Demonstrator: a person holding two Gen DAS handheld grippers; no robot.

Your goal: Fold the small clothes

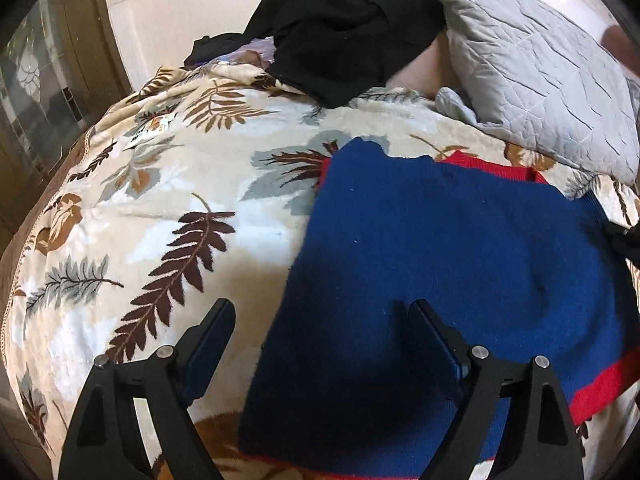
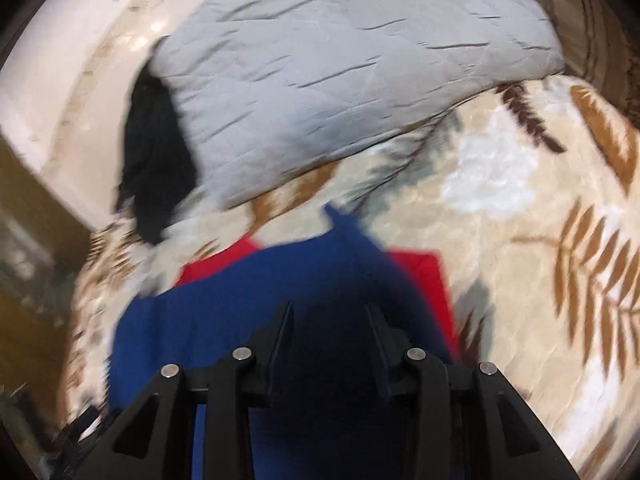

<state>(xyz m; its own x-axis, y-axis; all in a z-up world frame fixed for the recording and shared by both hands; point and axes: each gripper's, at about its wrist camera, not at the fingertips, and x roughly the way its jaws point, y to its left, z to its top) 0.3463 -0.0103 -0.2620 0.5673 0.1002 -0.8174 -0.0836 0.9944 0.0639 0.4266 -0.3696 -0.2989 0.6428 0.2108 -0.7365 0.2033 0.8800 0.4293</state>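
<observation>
One blue garment point(image 1: 440, 260) – left tongs point(image 1: 320, 320) wide, right tongs point(image 2: 328, 312) narrower, both empty.

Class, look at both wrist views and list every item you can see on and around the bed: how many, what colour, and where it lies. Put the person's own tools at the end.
Knitted garment: one, blue with red trim, spread flat on the blanket, below both grippers.
Blanket: one, beige with brown and grey leaf print, covering the bed.
Pillow: one, grey quilted, at the far end of the bed beyond the garment.
Dark clothes: a black heap, number unclear, beside the pillow.
Wall: cream, behind the bed.
Left gripper: black, open, straddling the garment's left edge.
Right gripper: black, partly open, over the blue cloth; view blurred.
</observation>
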